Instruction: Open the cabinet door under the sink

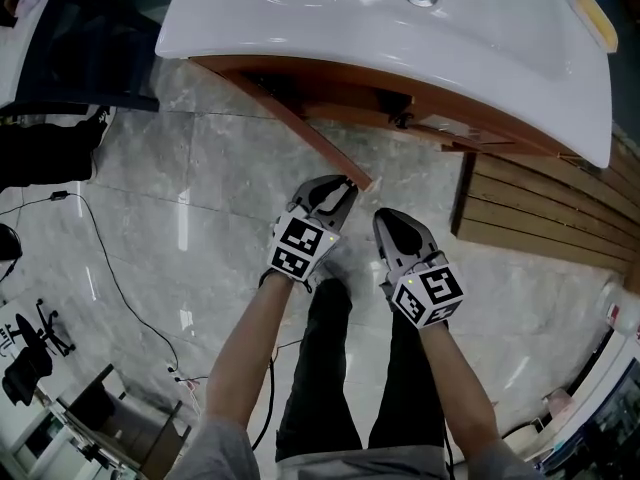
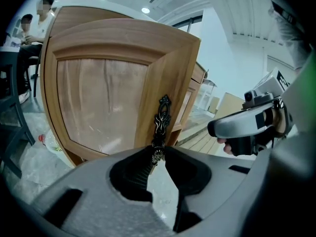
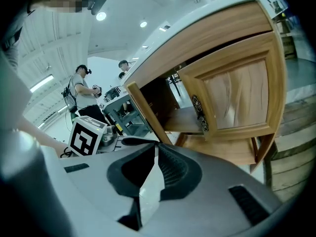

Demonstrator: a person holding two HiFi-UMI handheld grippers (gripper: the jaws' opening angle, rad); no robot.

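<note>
Head view: under the white sink (image 1: pixel 300 18), the left cabinet door (image 1: pixel 305 136) stands swung out. The left gripper (image 1: pixel 342 188) is at its free edge and the right gripper (image 1: pixel 388 224) just beside.

Left gripper view: the jaws pinch the lower end of the ornate dark handle (image 2: pixel 161 117) (seemingly tight).

Right gripper view: the jaws meet at the tips, empty, with the other door (image 3: pixel 242 95) ahead.
</note>
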